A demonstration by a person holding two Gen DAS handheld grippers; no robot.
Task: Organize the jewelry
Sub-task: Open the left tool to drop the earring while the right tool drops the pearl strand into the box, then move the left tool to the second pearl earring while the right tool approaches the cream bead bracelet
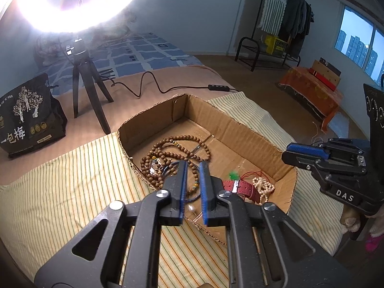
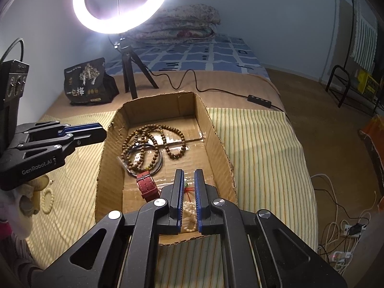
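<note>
An open cardboard box (image 1: 240,129) lies on a striped cloth. It holds a long string of brown wooden beads (image 1: 168,154), a red strap (image 1: 242,188), cream beads (image 1: 262,187) and a green bit (image 1: 232,175). My left gripper (image 1: 194,165) hovers over the brown beads, its jaws narrowly apart and holding nothing. My right gripper (image 2: 189,171) hangs over the box's near end, also with a narrow gap. Red string (image 2: 189,189) and cream beads (image 2: 189,213) lie below that gap, not gripped. A cream bracelet (image 2: 48,200) lies outside the box, on the cloth at the left.
A ring light (image 2: 120,4) on a small tripod (image 2: 130,72) stands behind the box, with its cable and switch (image 2: 259,100) trailing right. A black printed bag (image 2: 88,84) sits at the back left. The bed's edge drops off at the right, above cables (image 2: 340,230) on the floor.
</note>
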